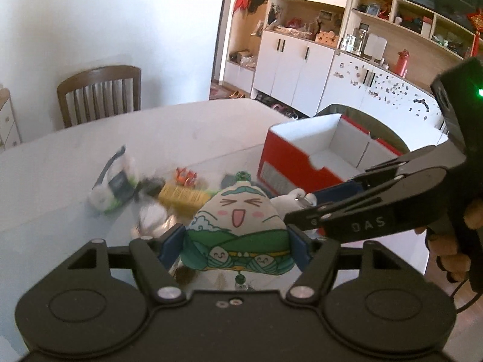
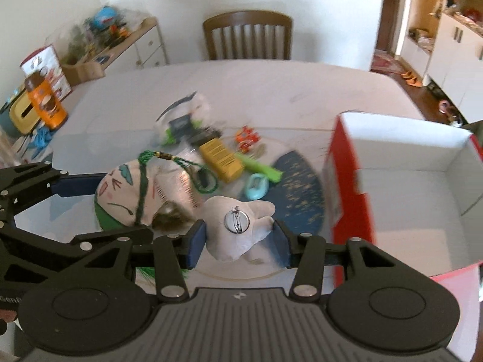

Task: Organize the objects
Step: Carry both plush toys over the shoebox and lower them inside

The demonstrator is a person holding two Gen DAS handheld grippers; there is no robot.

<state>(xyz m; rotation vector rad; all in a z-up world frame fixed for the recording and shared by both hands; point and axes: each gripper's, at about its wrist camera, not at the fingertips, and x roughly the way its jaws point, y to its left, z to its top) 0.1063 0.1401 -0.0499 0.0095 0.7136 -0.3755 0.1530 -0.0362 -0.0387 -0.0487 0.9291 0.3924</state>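
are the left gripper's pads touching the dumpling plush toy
Touching. In the left wrist view both blue pads of the left gripper press into the sides of the dumpling plush, with no gap.

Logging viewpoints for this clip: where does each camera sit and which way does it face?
Left wrist: on the left tool, looking across the table at the dumpling plush it grips; right tool and a hand show.
Right wrist: on the right tool, angled down at the white plush; left tool enters from the left.
Shared: both plushes, red box, chair.
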